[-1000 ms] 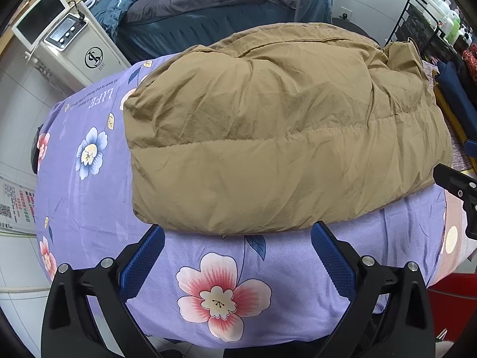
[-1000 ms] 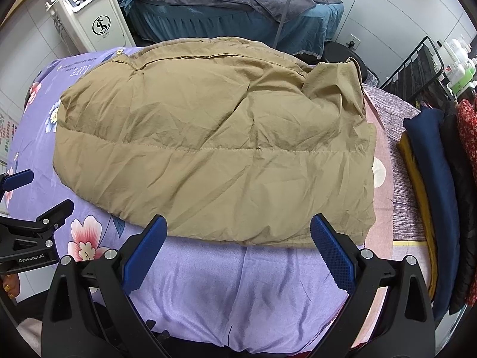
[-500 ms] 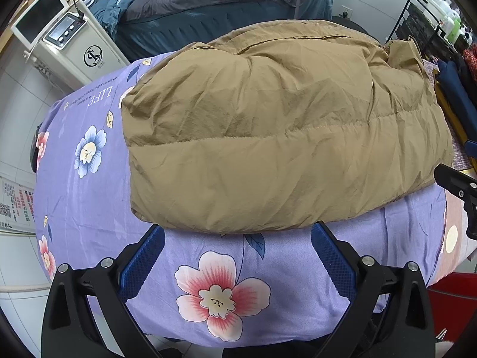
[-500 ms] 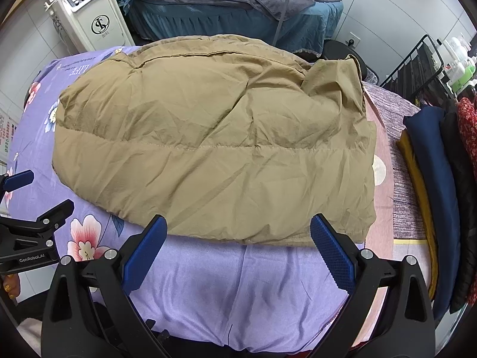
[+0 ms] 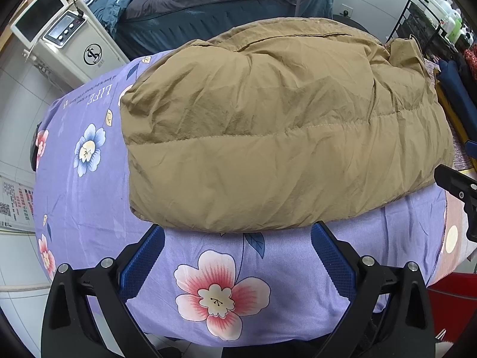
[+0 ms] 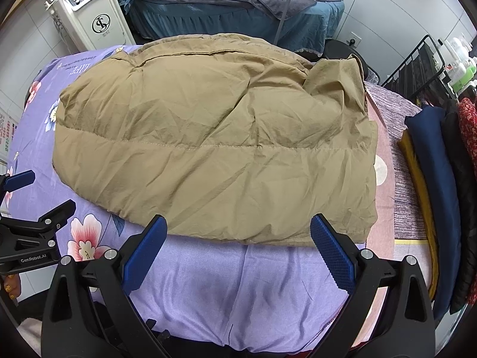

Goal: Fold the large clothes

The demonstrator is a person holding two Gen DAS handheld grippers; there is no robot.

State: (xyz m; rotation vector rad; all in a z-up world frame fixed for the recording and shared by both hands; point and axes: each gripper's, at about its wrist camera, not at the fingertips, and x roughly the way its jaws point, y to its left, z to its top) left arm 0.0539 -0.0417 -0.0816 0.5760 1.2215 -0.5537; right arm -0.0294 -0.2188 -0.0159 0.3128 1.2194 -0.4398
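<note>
Both wrist views facing jacket [image 5: 268,137]

The puffy jacket [image 5: 268,137] is plain tan-brown with stitched quilt lines. Under it the sheet [image 5: 89,185] is lilac, printed with pink-and-cream and blue-and-cream flowers. Each tool has black arms and blue textured pads [image 6: 146,250]. At 3 o'clock in the right wrist view lie navy [image 6: 432,179], mustard [image 6: 417,179] and red-patterned [image 6: 468,125] clothes. At 12 o'clock, the bed [image 6: 238,15] is teal with a grey cover.
</note>
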